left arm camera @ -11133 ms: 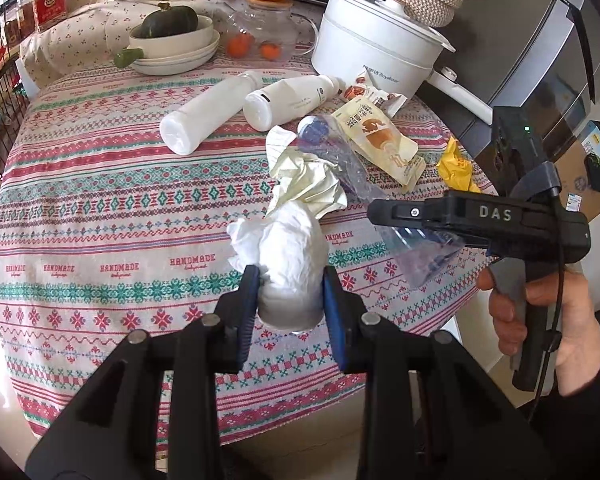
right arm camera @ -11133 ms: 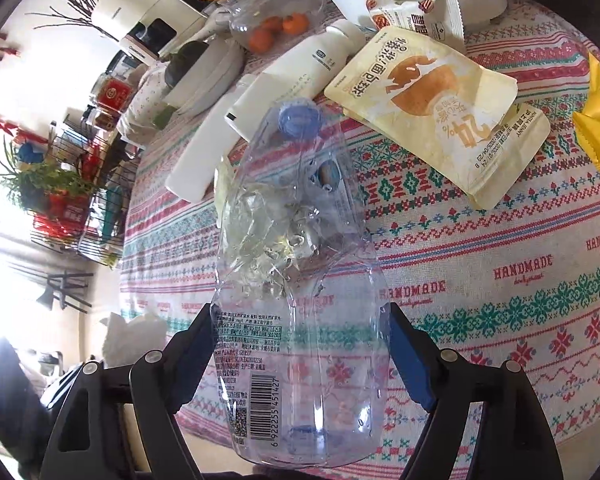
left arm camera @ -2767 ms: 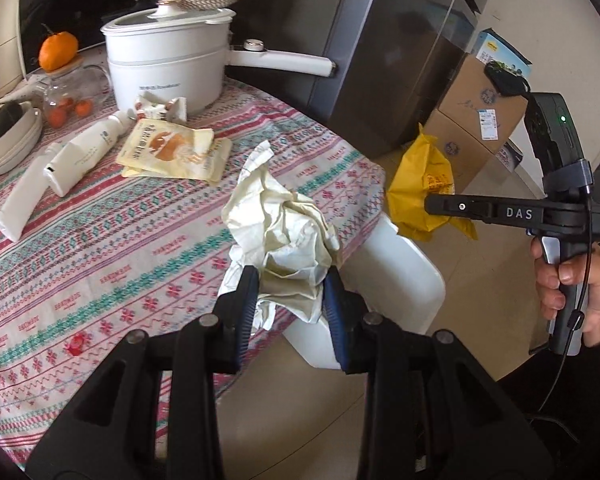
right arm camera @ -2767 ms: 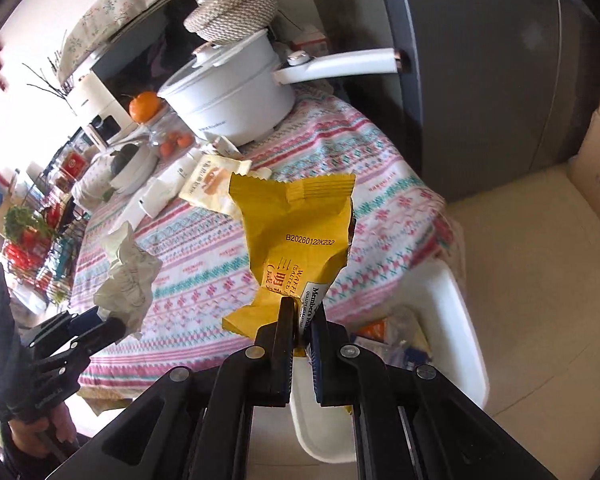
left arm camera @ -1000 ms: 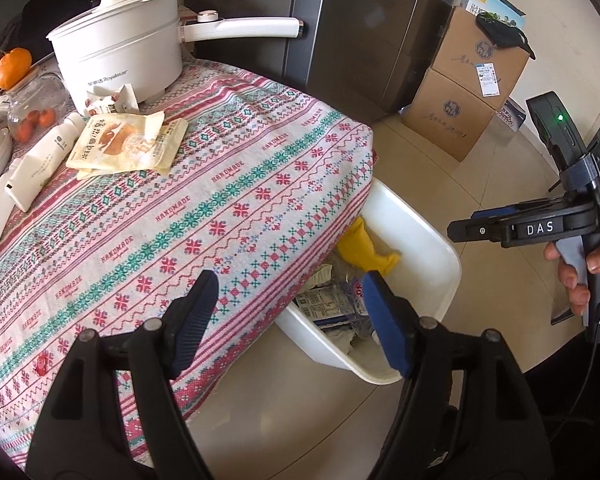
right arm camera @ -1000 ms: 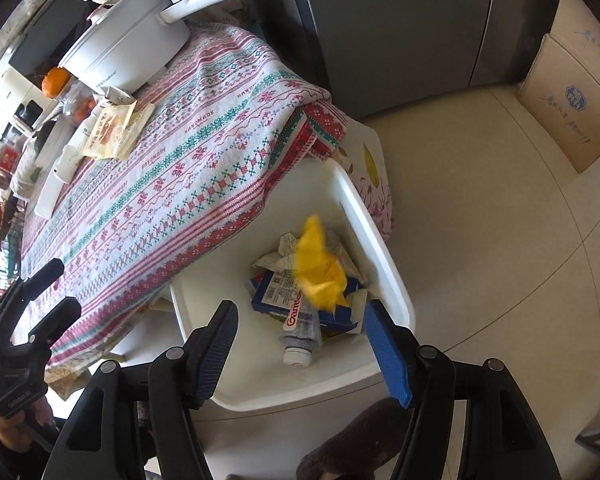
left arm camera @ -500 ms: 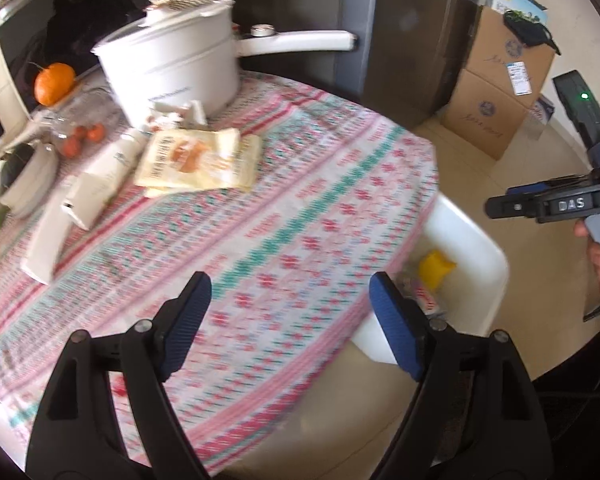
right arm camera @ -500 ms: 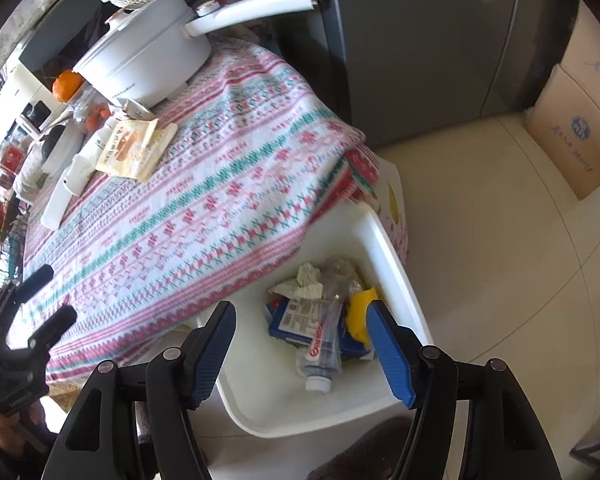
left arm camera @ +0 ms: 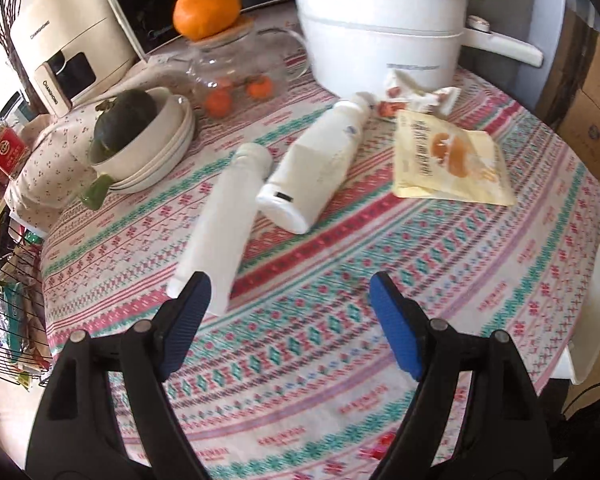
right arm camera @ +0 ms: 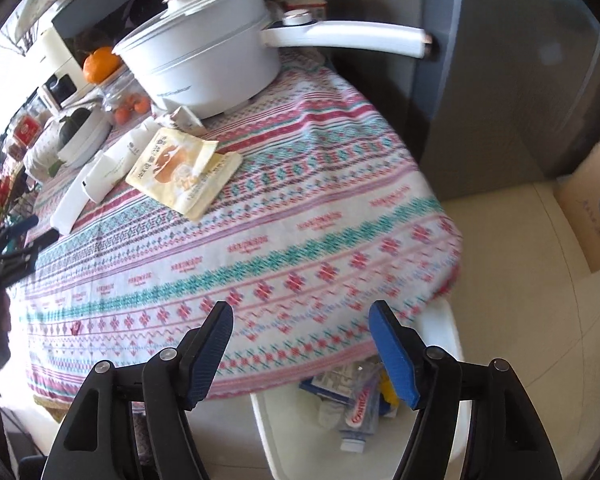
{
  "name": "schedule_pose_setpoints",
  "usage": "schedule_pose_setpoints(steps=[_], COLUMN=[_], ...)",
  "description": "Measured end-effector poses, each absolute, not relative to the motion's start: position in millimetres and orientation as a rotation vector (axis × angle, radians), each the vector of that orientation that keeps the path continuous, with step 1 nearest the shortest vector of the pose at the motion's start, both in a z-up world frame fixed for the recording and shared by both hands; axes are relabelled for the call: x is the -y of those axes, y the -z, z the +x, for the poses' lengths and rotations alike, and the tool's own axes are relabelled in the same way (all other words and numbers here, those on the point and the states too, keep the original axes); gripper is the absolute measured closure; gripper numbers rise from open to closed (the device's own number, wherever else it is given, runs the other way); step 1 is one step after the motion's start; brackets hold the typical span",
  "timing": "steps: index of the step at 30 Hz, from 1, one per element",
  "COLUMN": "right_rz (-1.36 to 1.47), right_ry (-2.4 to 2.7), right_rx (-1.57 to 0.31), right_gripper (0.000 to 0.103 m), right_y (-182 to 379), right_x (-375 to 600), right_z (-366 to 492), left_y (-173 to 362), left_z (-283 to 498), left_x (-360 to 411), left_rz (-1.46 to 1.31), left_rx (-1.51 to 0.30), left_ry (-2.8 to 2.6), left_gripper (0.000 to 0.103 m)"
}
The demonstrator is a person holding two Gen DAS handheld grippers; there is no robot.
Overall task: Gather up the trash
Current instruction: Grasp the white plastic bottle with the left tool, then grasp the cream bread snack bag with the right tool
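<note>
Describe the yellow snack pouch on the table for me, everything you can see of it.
The yellow snack pouch is a flat, glossy, pale yellow packet printed with an orange-brown food picture and text too blurred to read. It lies face up on the patterned tablecloth, in front of the white pot. In the right wrist view a second pale layer shows beneath its edge. A crumpled small wrapper lies just behind it. Neither gripper touches it.

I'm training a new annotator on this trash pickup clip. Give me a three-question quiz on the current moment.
1. True or false: the left gripper is shut on a white bottle.
2. Which lies nearest the left gripper? A) yellow snack packet B) tall white bottle C) white pot
3. Fill in: the bin sits on the floor, partly under the table's ____.

Key: 1 false, both grippers are open and empty; 2 B; 3 edge.
</note>
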State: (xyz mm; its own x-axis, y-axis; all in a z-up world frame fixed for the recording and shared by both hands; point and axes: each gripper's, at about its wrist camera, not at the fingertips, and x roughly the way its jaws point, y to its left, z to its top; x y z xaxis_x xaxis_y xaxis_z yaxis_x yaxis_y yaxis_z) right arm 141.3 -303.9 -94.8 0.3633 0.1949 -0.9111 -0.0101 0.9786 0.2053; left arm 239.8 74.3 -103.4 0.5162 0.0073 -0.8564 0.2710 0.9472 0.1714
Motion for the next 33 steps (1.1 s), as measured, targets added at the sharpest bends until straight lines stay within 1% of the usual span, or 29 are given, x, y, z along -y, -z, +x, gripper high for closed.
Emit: schedule_pose_setpoints(steps=[1, 4, 7, 10, 11, 15, 16, 17, 18, 24, 27, 31, 33], right_rz=[0.17, 0.135, 0.084, 0.036, 0.024, -0.026, -0.036, -0.044, -0.054, -0.194, -0.236, -0.311, -0.351], right_ry=[-0.144, -0.167, -0.183, -0.203, -0.211, -0.257, -0.28, -0.308, -0.35, -0.441, -0.481, -0.527, -0.535], right_rx=[-1.199, -1.208, -1.209, -1.198, -1.192, -1.153, -1.144, -1.134, -1.121, -1.06, -1.054, -0.943, -0.918], right_gripper=[0.028, 0.027, 0.027, 0.026, 0.026, 0.026, 0.026, 0.025, 0.024, 0.021, 0.021, 0.021, 0.021], right_y=[96.5, 101.2, 106.4, 112.2, 114.0, 119.5, 120.8, 122.5, 123.8, 143.4, 156.1, 158.5, 161.4], right_x=[297.2, 275.9, 254.1, 233.8, 229.1, 207.1, 201.9, 197.1, 191.5, 163.9, 152.2, 135.8, 126.8], right_z=[147.8, 168.5, 187.1, 206.7, 212.2, 235.6, 240.9, 246.0, 250.4, 268.8, 268.5, 251.0, 245.5], left_y=[106.8, 116.2, 129.3, 140.8, 144.6, 159.4, 163.1, 166.6, 168.1, 162.1, 155.5, 145.7, 143.5], left_z=[249.7, 275.3, 295.8, 311.6, 316.3, 331.3, 334.5, 337.0, 338.4, 330.3, 311.3, 274.5, 258.6], left_x=[-83.1, -98.8, -105.9, -109.9, -110.8, -110.3, -110.0, -110.0, -110.5, -127.2, -137.5, -144.6, -144.4], left_rz=[0.299, 0.334, 0.39, 0.417, 0.42, 0.418, 0.418, 0.409, 0.395, 0.225, 0.135, 0.079, 0.052], left_rx=[-1.031, -1.064, -1.103, -1.146, -1.163, -1.237, -1.254, -1.27, -1.272, -1.207, -1.166, -1.092, -1.074], left_ry=[0.156, 0.147, 0.152, 0.174, 0.178, 0.218, 0.221, 0.224, 0.218, 0.176, 0.158, 0.149, 0.148], left_gripper=[0.021, 0.021, 0.025, 0.035, 0.039, 0.042, 0.044, 0.049, 0.049, 0.051, 0.051, 0.052, 0.052])
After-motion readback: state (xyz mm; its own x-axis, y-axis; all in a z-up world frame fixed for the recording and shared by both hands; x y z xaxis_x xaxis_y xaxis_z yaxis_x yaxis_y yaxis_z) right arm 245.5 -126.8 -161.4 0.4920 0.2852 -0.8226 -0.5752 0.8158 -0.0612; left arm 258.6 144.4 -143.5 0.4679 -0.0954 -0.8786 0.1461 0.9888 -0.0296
